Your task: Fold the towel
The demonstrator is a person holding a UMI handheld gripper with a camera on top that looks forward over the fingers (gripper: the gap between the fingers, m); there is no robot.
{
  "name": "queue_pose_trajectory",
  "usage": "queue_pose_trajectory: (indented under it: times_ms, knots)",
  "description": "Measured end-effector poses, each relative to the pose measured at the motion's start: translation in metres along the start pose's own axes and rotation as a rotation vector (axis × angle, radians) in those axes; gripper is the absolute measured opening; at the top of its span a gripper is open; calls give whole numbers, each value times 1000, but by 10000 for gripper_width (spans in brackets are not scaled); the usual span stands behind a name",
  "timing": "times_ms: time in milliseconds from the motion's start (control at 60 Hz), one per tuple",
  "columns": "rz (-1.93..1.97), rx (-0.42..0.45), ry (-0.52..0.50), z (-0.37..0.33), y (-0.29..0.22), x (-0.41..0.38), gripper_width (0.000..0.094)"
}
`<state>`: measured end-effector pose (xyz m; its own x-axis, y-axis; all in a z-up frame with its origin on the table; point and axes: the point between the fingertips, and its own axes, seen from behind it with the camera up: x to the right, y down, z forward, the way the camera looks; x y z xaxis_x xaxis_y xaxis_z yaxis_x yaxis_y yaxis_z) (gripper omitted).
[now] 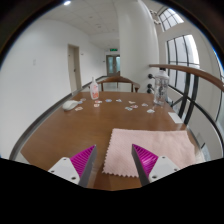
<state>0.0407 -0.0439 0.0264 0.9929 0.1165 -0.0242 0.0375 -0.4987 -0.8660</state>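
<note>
Hovering low over the wooden table, the gripper points forward along the tabletop, its fingers spread apart with nothing held. The pink towel lies flat just ahead, its near edge reaching between the magenta pads. Beyond it, small white scraps dot the table's far end, and a clear bottle stands by the railing.

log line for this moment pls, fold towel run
phase: approach | gripper: open, holding nothing | towel: pink, lying on wooden table, between and ahead of fingers | fold: not started
</note>
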Motion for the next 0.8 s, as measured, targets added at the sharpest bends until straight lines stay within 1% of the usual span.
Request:
queue_pose_trajectory:
  times_ms: [50, 117, 133, 150, 167, 183, 217, 283, 433, 550, 600, 733, 800]
  knots:
    - [-36, -7, 40, 18, -1, 1, 666]
    - [-73, -41, 98, 38, 3, 10, 574]
    - [-80, -52, 105, 43, 8, 11, 612]
    - [-87, -72, 107, 43, 13, 15, 559]
    - [-90, -84, 99, 45, 15, 14, 528]
    - [-79, -63, 87, 48, 9, 10, 445]
    - [-62, -76, 73, 51, 12, 8, 280]
    - [-44, -63, 57, 56, 10, 3, 35]
    - [-148, -44, 135, 53, 10, 2, 5]
    - [-58, -21, 53, 49, -4, -19, 2]
    - [-18, 7, 50, 42, -21, -12, 2]
    - [57, 82, 149, 12, -59, 54, 13]
    - [70, 86, 221, -4, -63, 103, 27]
